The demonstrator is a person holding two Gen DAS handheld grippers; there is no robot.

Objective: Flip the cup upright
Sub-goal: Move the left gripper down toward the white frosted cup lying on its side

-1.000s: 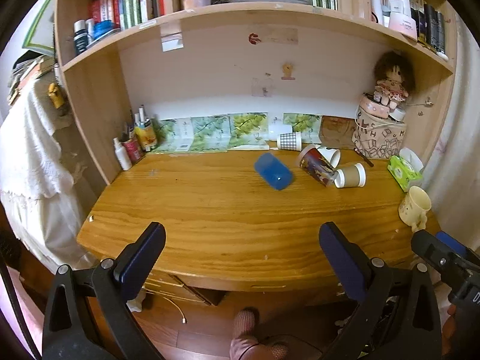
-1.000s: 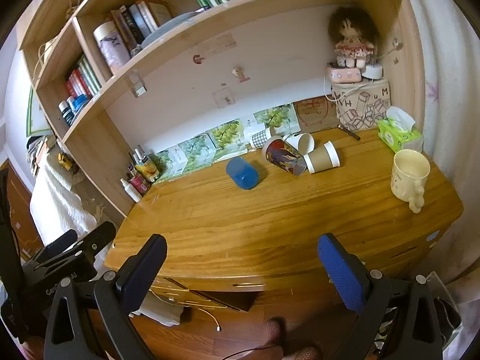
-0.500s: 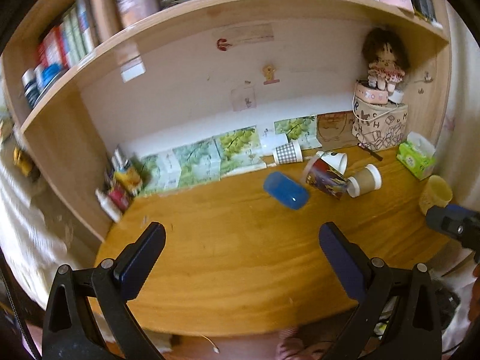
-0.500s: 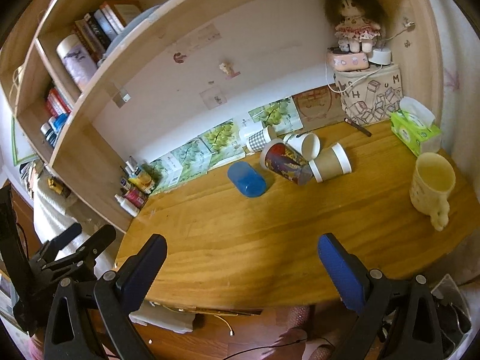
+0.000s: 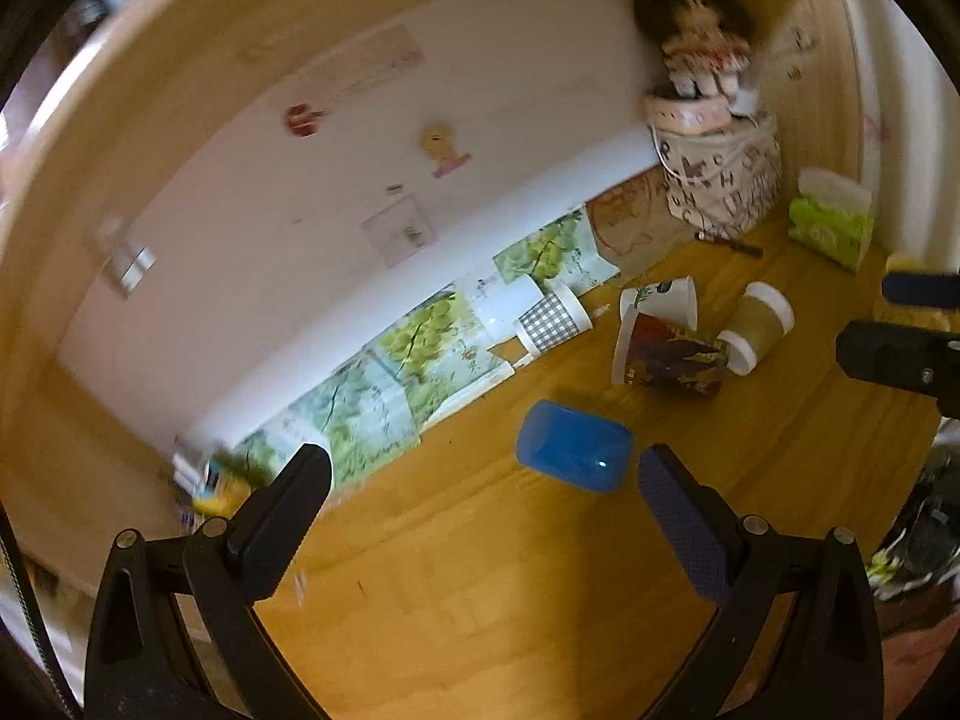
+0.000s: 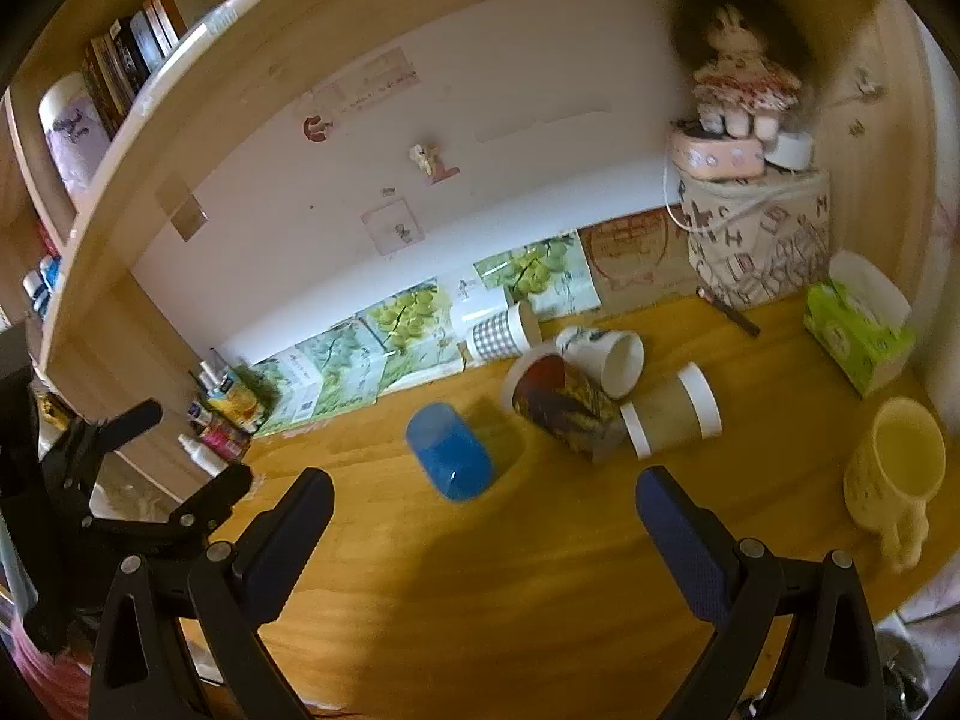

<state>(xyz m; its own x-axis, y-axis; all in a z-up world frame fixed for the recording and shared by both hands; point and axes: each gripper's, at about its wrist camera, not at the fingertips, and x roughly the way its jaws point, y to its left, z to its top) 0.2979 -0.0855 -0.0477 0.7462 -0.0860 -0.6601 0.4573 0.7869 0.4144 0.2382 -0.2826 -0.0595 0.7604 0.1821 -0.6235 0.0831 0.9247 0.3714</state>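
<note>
The blue cup (image 5: 574, 453) is being left lying sideways mid-worktop (image 5: 480, 570), while the left gripper (image 5: 480, 480) and right gripper (image 6: 483, 501) are being held spread, grasping nothing.

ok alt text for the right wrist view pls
A blue cup lies on its side on a wooden desk, ahead of the open right gripper. Behind it lie four tipped paper cups, with a yellow mug upright at right.

Blue plastic cup (image 5: 574, 453) (image 6: 450, 453) on its side on wooden desk, apart from paper cups.
</note>
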